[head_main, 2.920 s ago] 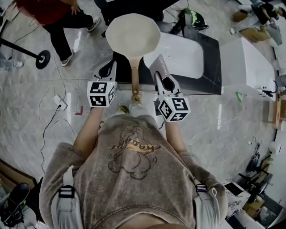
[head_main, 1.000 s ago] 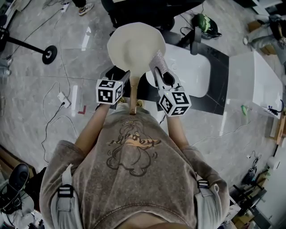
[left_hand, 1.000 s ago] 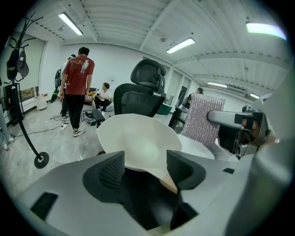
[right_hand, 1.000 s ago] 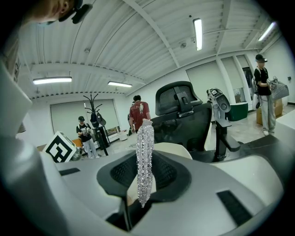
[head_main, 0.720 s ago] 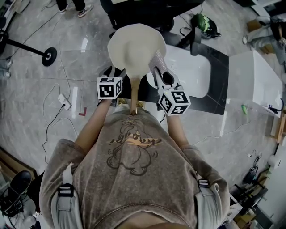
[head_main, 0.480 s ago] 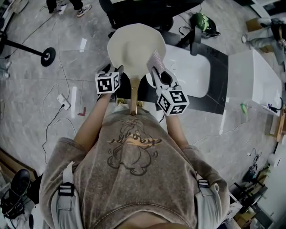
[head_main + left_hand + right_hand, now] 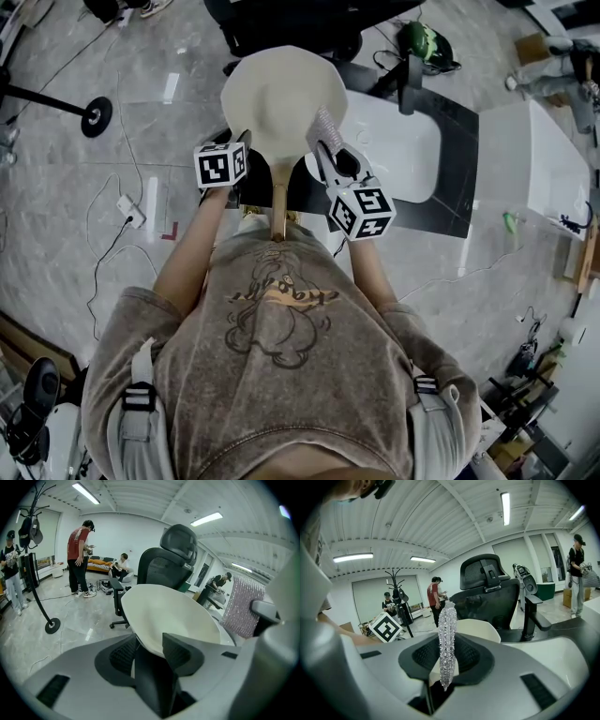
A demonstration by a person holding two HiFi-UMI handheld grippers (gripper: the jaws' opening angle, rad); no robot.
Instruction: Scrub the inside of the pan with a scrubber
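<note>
The left tongs (image 7: pixel 150 645) have just been closing, and the near rim of the cream pan (image 7: pixel 173 613) sits between their dark ribbed pads (image 7: pixel 180 654), touching both. A black office chair (image 7: pixel 176 557) stands behind the pan. A glittery scrubber (image 7: pixel 240 609) hangs at the right. At the left, a person in a red shirt (image 7: pixel 77 550) stands beyond a coat stand (image 7: pixel 35 581).

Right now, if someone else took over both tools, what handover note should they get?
Left tongs: have just been closing, and are clamped on the pan at its left rim near the handle.
Right tongs: shut on the silvery scrubber, held upright at the pan's right rim. Contact with the pan is unclear.
Pan: its cream inside faces up and the handle points toward the person.
Done: pan steadied, scrubber in grip.
Left: bring the scrubber into the pan and scrub the inside.
</note>
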